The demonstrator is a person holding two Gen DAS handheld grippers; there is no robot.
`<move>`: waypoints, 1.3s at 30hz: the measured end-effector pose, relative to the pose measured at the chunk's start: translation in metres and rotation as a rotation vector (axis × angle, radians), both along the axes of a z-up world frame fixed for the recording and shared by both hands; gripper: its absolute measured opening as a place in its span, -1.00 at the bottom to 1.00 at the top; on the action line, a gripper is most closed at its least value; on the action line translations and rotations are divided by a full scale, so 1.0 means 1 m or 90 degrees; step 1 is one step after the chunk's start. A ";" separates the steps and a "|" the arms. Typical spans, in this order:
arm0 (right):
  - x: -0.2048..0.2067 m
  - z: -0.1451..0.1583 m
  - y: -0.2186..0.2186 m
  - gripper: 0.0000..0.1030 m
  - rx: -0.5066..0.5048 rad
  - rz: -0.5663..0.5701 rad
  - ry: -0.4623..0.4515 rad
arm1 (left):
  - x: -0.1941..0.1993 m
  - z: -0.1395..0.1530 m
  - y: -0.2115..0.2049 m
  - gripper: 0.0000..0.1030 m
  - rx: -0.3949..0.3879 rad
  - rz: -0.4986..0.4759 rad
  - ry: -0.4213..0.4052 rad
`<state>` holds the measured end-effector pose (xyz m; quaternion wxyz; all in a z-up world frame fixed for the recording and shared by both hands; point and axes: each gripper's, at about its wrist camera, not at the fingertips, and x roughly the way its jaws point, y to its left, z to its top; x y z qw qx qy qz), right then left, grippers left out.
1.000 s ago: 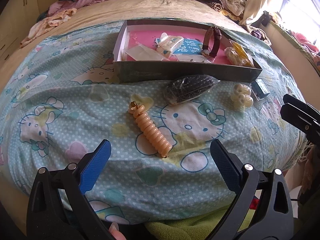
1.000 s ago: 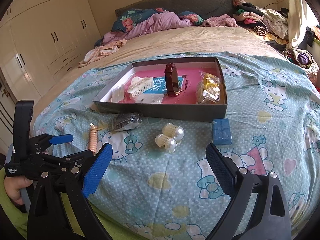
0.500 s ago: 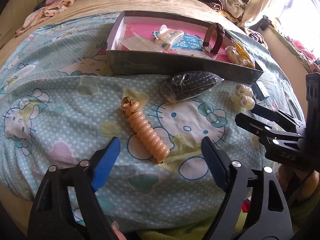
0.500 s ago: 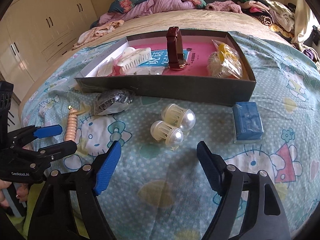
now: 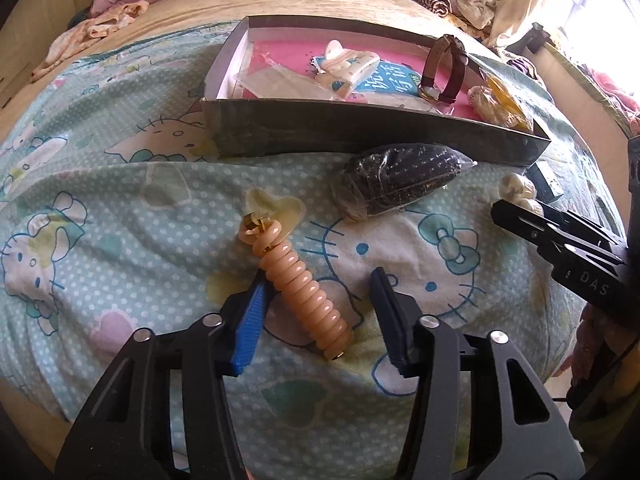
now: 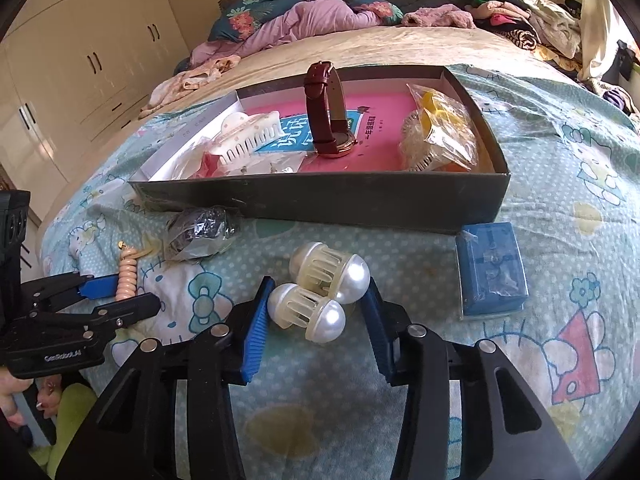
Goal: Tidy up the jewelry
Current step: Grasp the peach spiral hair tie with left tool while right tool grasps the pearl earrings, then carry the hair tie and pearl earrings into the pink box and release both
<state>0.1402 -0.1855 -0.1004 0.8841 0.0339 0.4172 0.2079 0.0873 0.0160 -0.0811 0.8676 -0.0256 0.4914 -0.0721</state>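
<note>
Both tools are down on the bed at once. Low centre of the left view, the left tool stands part open astride the peach coil, one pad touching its side, nothing clamped. Low centre of the right view, the right tool brackets the two pearl clips, jaws narrowed close beside them but not visibly gripping. Four things wait on the bedsheet: one coil, the one pair of clips, one black bagged piece mid-frame, one blue box at right. Further up, the tray already holds one watch standing upright, one white claw clip, one yellow bagged bundle and some flat packets. I'd call it roughly half done.
</note>
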 end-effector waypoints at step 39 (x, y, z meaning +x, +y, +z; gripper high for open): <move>-0.013 0.102 -0.015 -0.18 0.056 0.016 -0.145 | 0.013 0.107 0.035 -0.80 -0.053 0.035 -0.175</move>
